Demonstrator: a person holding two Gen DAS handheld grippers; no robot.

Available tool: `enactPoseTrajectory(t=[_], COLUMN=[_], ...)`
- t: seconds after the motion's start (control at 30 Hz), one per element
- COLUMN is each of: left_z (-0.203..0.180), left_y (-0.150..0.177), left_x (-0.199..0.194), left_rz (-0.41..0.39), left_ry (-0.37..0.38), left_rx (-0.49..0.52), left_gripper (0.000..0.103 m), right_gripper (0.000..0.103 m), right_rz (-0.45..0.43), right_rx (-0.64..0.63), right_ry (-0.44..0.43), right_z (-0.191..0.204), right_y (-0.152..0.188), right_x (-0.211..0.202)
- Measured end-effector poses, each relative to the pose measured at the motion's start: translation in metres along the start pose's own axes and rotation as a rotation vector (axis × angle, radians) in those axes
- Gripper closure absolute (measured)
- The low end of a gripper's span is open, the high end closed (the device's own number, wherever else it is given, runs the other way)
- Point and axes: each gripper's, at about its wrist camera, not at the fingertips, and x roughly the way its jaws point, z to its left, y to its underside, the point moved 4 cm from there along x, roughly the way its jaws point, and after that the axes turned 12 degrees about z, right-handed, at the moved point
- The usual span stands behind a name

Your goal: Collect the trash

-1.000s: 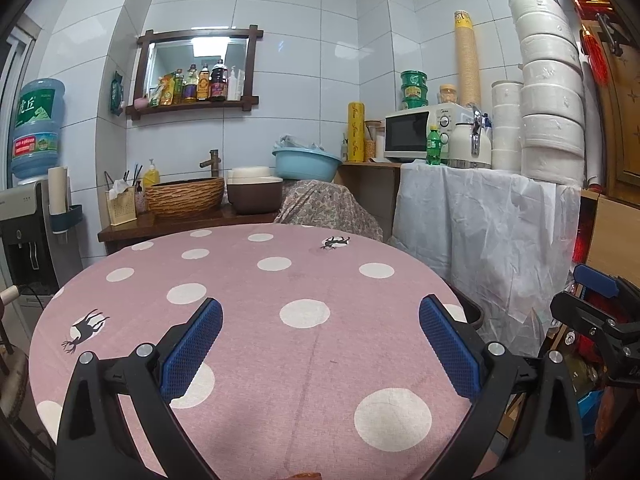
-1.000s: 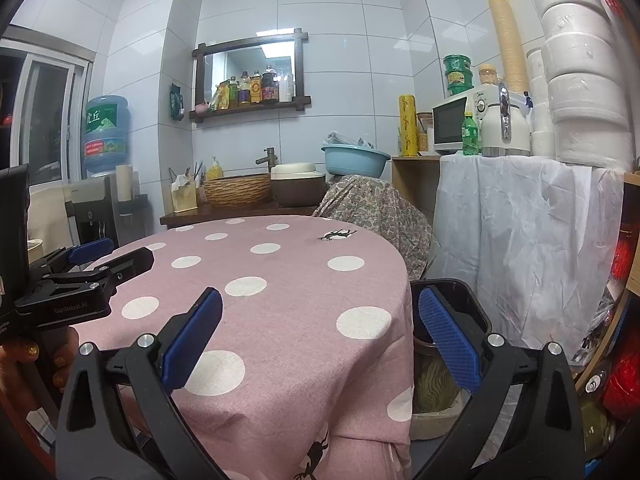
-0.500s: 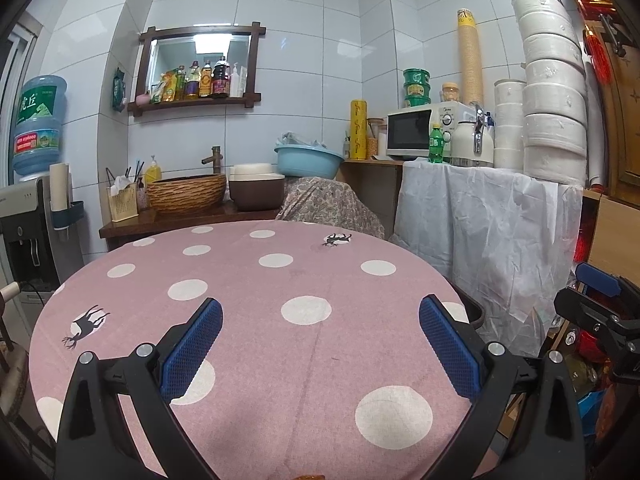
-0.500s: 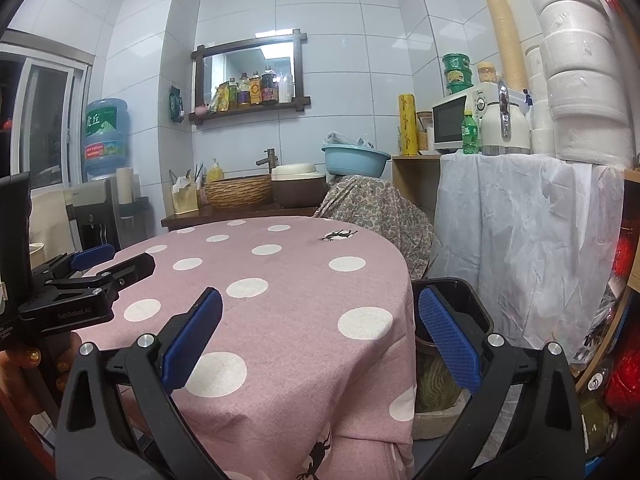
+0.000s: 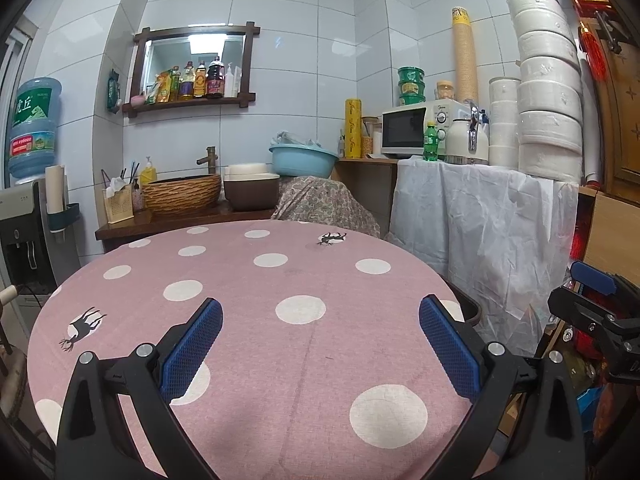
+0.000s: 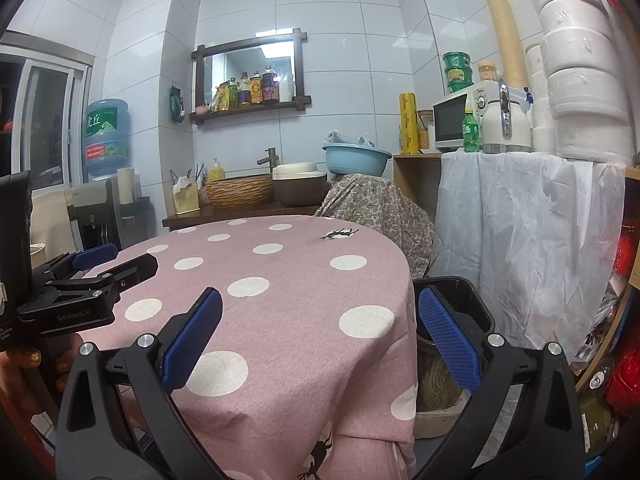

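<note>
My left gripper (image 5: 320, 344) hovers over the pink dotted tablecloth (image 5: 256, 320), jaws spread wide and holding nothing — my right gripper (image 6: 320, 332) is spread just as wide at the table's right edge, also holding nothing. The black trash bin (image 6: 460, 300) stands on the floor just beside the table, below my right fingers (image 6: 448, 336); I cannot make out any trash on the cloth
</note>
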Motion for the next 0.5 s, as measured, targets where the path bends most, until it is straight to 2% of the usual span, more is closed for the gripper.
enactPoseTrajectory(t=[0.5], left_z=[-0.0030], left_y=[0.0015], left_x=[0.0046], left_rz=[0.031], left_ry=[0.016], left_rx=[-0.004], left_gripper=[0.005], right_gripper=[0.006], right_rz=[0.006], right_rx=[0.007], right_ry=[-0.005], right_z=[-0.0004], right_y=[0.0019], right_x=[0.0010])
